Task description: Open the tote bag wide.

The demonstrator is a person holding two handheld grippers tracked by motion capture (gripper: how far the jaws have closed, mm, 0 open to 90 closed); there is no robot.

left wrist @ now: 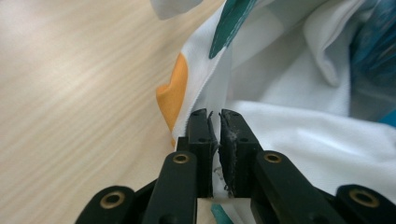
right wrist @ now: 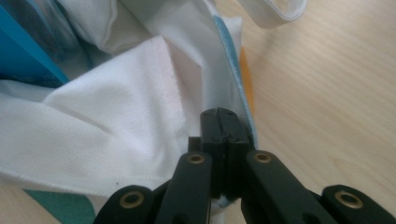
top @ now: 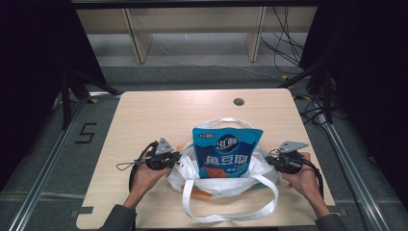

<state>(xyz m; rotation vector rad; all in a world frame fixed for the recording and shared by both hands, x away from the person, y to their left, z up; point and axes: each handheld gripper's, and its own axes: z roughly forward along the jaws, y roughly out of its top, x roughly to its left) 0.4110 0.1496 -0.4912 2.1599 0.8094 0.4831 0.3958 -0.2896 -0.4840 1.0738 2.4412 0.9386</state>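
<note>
The bag (top: 226,180) lies low in the frame's centre, a blue pouch (top: 226,153) standing in it. It is soft, light cloth; the rim hems look like the best hold. Left gripper (top: 174,160) pinches the left rim, right gripper (top: 269,160) pinches the right rim.

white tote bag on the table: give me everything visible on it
The white tote bag is soft woven cloth with orange and teal printed patches, and two white strap handles, one looping toward the person, one behind. It sits slumped and crumpled on the near middle of the wooden table, mouth open upward, with a blue snack pouch standing in it. The left gripper and right gripper each pinch its rim at opposite sides.
</note>
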